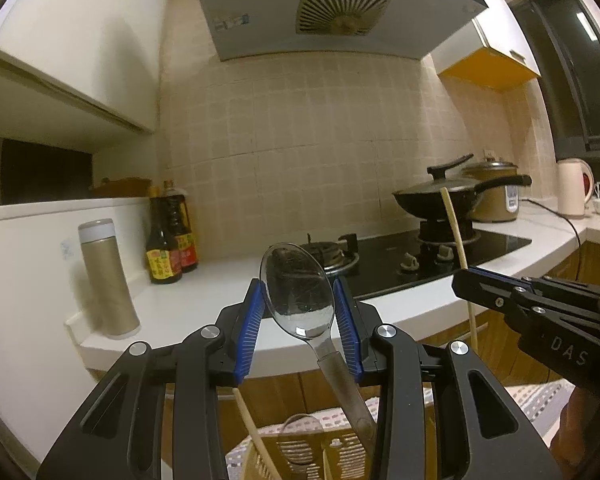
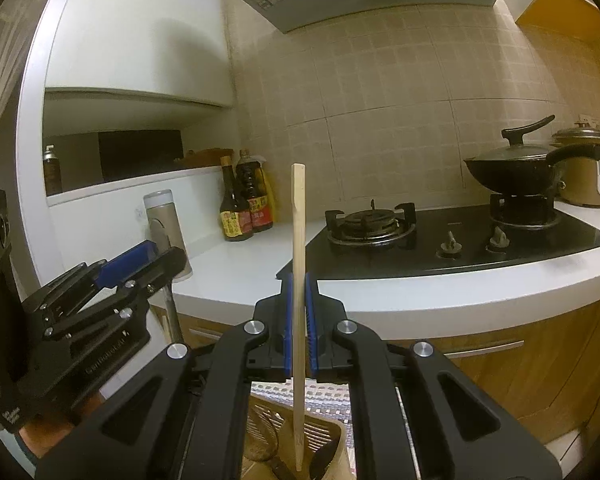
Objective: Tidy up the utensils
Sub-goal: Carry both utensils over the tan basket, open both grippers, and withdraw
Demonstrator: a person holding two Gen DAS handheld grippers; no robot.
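- In front of the table point(image 1: 204, 304), both grippers hang side by side over a slotted beige basket point(image 2: 320, 436).
- Left gripper point(image 1: 299, 312): blue fingers point(image 1: 249, 320) stand apart, one on each side of a metal spoon point(image 1: 298, 292).
- Spoon bowl is up and faces the camera; the handle slants down toward the basket. The right pad sits against the handle neck; firm clamp or not, cannot tell.
- A chopstick point(image 1: 256, 436) leans in the basket point(image 1: 340, 446) below the left fingers.
- Right gripper point(image 2: 299, 320): fingers point(image 2: 287, 320) are closed on a wooden chopstick point(image 2: 299, 240), held near upright.
- Its upper end rises above the fingers; the lower end hangs inside the basket, among a slotted ladle point(image 2: 262, 436) and dark utensils.
- Left view shows the right gripper point(image 1: 466, 280) at the right edge with the same chopstick point(image 1: 454, 228) through its tip.
- Right view shows the left gripper point(image 2: 156, 256) at the left, with the spoon handle point(image 2: 173, 312) hanging below it.
- On the table: a flask point(image 1: 108, 280) and two sauce bottles point(image 1: 170, 236) at the left.
- A black hob point(image 2: 440, 240) carries a lidded wok point(image 2: 520, 168) on the right burner, a rice cooker point(image 2: 588, 172) just behind it.
- A kettle point(image 1: 574, 188) stands far right.
- A range hood point(image 1: 320, 4) hangs above the tiled wall.
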